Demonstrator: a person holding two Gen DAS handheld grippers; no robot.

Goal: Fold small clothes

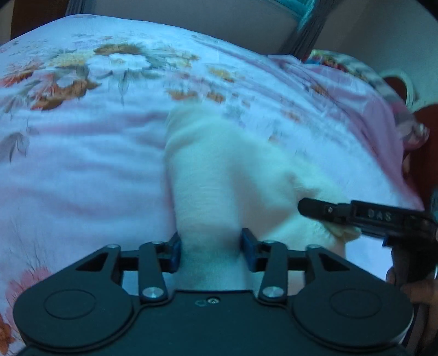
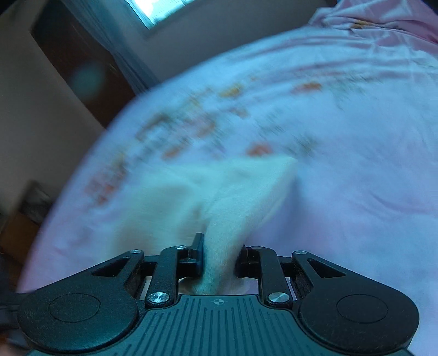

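Observation:
A small white fuzzy garment [image 1: 219, 169] lies on the pink floral bedsheet [image 1: 82, 164]. My left gripper [image 1: 210, 247] is shut on its near edge, with the cloth bunched between the blue pads. My right gripper [image 2: 219, 260] is shut on another part of the same white garment [image 2: 232, 197] and holds that part lifted off the sheet. The right gripper also shows in the left wrist view [image 1: 328, 210], at the garment's right side. The right wrist view is blurred by motion.
The bedsheet [image 2: 356, 164] covers the whole bed. A wall and a curtain [image 1: 309, 24] stand behind it. A dark wooden door [image 2: 74, 63] and a window [image 2: 153, 11] are at the left in the right wrist view. A red object [image 1: 427, 153] sits at the bed's right edge.

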